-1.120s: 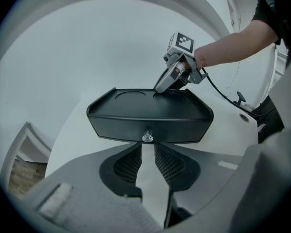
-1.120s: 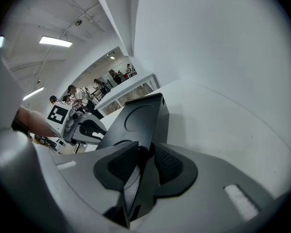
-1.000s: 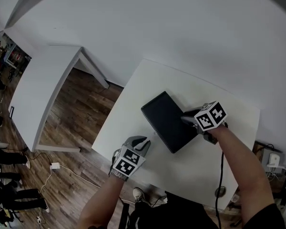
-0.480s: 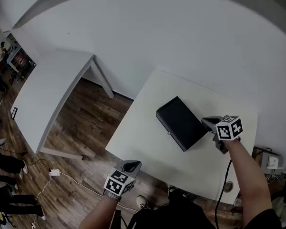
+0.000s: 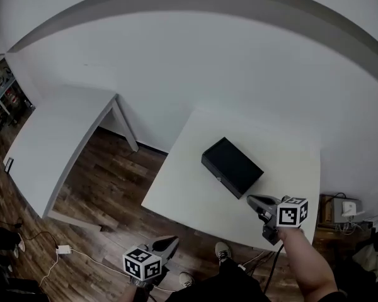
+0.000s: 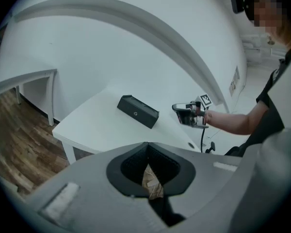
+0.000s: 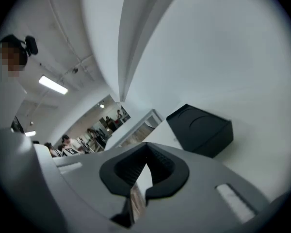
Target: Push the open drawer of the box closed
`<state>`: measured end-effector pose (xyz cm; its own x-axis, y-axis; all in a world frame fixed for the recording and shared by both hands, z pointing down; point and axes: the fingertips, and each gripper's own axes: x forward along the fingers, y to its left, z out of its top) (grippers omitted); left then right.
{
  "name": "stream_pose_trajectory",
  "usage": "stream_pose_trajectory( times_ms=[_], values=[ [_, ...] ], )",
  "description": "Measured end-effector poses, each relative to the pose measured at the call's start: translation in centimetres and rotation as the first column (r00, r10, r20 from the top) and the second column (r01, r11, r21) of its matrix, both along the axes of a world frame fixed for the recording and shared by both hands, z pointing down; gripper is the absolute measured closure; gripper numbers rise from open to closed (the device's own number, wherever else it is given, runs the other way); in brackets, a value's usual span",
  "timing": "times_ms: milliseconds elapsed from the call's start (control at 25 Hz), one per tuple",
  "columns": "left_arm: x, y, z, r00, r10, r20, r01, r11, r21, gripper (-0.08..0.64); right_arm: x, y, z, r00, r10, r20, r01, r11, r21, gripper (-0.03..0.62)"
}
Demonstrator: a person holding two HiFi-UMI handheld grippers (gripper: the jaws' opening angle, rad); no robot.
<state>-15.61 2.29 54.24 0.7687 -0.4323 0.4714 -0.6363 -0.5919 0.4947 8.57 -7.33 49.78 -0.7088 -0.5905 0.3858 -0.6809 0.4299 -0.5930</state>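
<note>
Left gripper shut; box front in its view, not right's

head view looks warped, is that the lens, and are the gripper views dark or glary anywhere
Head view: fisheye lens, so the straight wall edge arcs overhead; the black box on the white table is sharp, under flat light with hardly any shadow. Left gripper view: dark round vignette at the rim. Right gripper view: same vignette, and the ceiling lamp glares slightly.

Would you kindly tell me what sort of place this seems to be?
Probably an office or lab workroom: plain white tables, a wood-look floor with loose cables, and ceiling strip lights.
</note>
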Motion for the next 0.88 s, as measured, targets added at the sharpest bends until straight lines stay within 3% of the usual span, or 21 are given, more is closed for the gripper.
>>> stream_pose_trajectory(
  times_ms=[160, 320, 640, 880],
  values=[
    [0.0, 3.6, -1.7, 0.993, 0.016, -0.119, -0.02, 0.999, -0.038, 0.558, -4.6, 7.3, -0.7, 0.972, 0.078, 0.222, -0.072, 0.997, -0.036, 0.592],
    [0.4, 7.7, -2.6, 0.965, 0.059, -0.255, -0.093, 0.988, -0.122, 0.558, -9.0, 14.1, -1.6, 0.935, 0.11, 0.336, -0.092, 0.993, -0.07, 0.592],
    [-0.5, 12.6, -2.8, 0.942, 0.112, -0.316, -0.161, 0.978, -0.13, 0.558, -13.7, 23.0, -2.0, 0.926, 0.107, 0.363, -0.08, 0.993, -0.087, 0.592],
    [-2.4, 13.8, -3.4, 0.934, 0.09, -0.346, -0.138, 0.984, -0.117, 0.558, -14.8, 25.7, -2.6, 0.905, 0.156, 0.396, -0.129, 0.987, -0.094, 0.592]
  ],
)
